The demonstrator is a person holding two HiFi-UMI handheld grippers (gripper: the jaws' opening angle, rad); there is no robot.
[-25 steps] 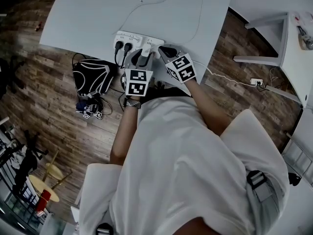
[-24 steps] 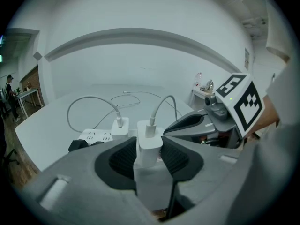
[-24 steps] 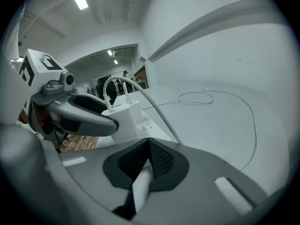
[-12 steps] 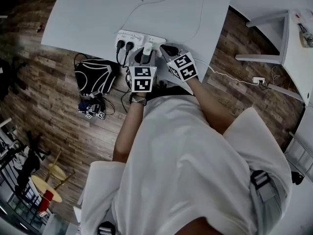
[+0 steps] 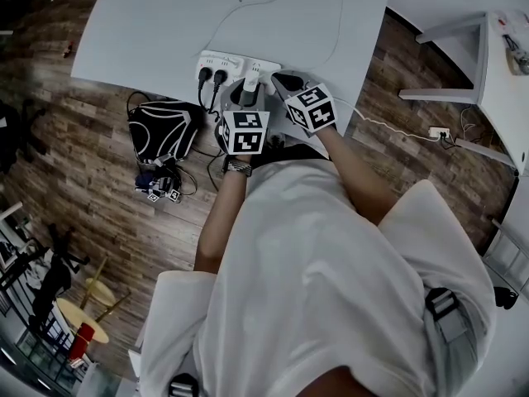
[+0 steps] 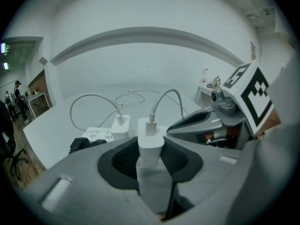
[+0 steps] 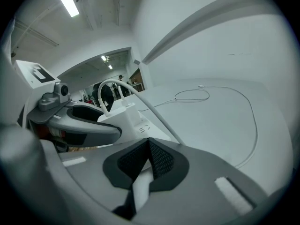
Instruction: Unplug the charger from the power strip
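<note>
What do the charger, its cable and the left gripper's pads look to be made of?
The charger looks like hard plastic: white, smooth, with crisp moulded edges. Its cable seems to be sheathed in something rubbery: it is white and bends in loose loops. The pads of the left gripper look like rubber: black, matte, finely ribbed.

Head view looks steeply down — both gripper views, close in, share the power strip [image 5: 223,59].

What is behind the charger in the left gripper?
A second charger with its cable, plugged into the power strip on the table. The left gripper and its charger cover the strip's near end.
</note>
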